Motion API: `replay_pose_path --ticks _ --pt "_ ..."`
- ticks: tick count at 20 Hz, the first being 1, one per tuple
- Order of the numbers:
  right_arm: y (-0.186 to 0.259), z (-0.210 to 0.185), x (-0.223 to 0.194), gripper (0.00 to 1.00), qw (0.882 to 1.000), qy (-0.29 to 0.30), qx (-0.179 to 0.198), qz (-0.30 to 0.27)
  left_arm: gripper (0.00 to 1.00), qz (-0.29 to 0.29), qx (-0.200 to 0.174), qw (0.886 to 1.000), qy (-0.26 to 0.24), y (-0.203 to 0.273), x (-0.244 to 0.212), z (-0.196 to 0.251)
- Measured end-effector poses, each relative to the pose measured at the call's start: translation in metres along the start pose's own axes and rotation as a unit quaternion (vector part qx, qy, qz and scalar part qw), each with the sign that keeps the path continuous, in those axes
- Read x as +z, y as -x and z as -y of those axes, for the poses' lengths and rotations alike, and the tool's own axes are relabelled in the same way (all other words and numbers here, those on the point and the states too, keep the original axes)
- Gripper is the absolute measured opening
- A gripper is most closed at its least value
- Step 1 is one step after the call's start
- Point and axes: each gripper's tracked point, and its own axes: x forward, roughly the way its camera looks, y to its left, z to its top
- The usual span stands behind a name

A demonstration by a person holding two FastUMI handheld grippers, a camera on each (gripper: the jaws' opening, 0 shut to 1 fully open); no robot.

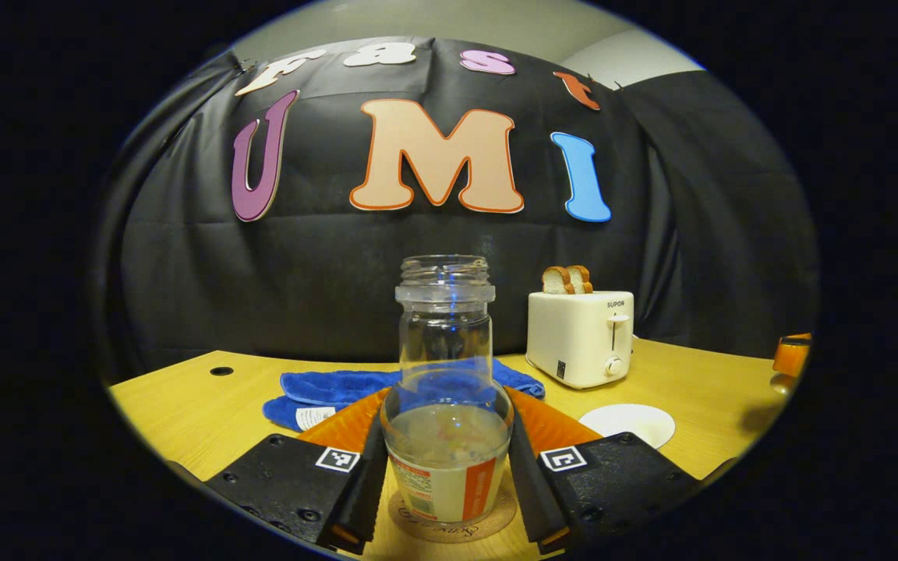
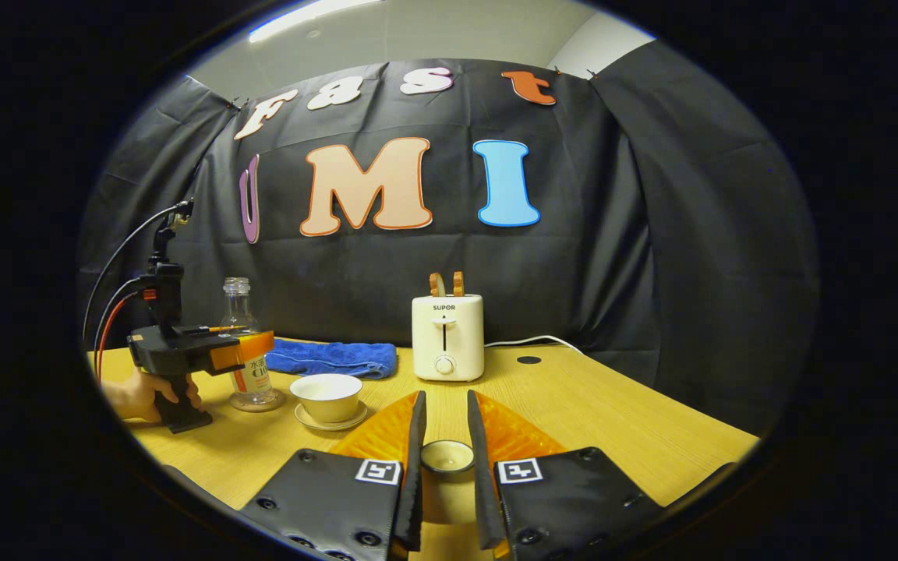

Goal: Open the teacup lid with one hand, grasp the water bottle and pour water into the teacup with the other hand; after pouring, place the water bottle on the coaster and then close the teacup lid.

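A clear water bottle [image 1: 447, 405], uncapped and about a third full, stands upright on a round cork coaster [image 1: 449, 528]. My left gripper [image 1: 447, 436] has a finger against each side of it. The right gripper view shows that bottle [image 2: 245, 358] at the far left, with the left gripper [image 2: 250, 347] and a hand [image 2: 141, 393] holding it. The white teacup [image 2: 328, 393] sits lidless on its saucer beside the bottle. My right gripper [image 2: 446, 460] is shut on the small teacup lid [image 2: 447, 456], held low over the table.
A cream toaster [image 2: 447, 336] with two bread slices stands at the back, a blue cloth [image 2: 336, 358] to its left. A white round shape [image 1: 627, 422] lies right of the bottle. An orange gripper part [image 1: 792, 354] shows at the right edge.
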Motion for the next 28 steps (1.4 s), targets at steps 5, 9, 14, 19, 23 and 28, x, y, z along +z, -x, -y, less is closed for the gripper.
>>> replay_pose_path --ticks 5,9,14,19,23,28 --pt "0.0 0.0 0.0 0.3 1.0 0.0 -0.002 0.0 0.74 -0.011 -0.002 1.0 0.002 0.003 -0.004 0.001" --pt "-0.004 -0.008 0.0 0.31 1.0 -0.001 0.012 0.0 0.94 -0.015 0.022 1.0 0.001 0.014 -0.004 -0.01" --pt "-0.013 -0.046 -0.003 0.3 0.997 -0.003 0.072 -0.003 0.95 -0.018 0.016 1.0 0.0 0.071 -0.003 -0.01" --pt "-0.038 -0.08 -0.005 0.31 0.994 -0.004 0.112 -0.007 0.94 -0.007 0.009 1.0 -0.001 0.141 0.004 -0.027" --pt "-0.061 -0.109 -0.006 0.31 0.991 -0.005 0.134 -0.009 0.95 -0.009 0.02 1.0 -0.002 0.151 0.004 -0.037" --pt "-0.099 -0.13 -0.008 0.31 0.991 -0.005 0.132 -0.011 0.95 -0.011 0.018 1.0 -0.002 0.152 0.003 -0.037"
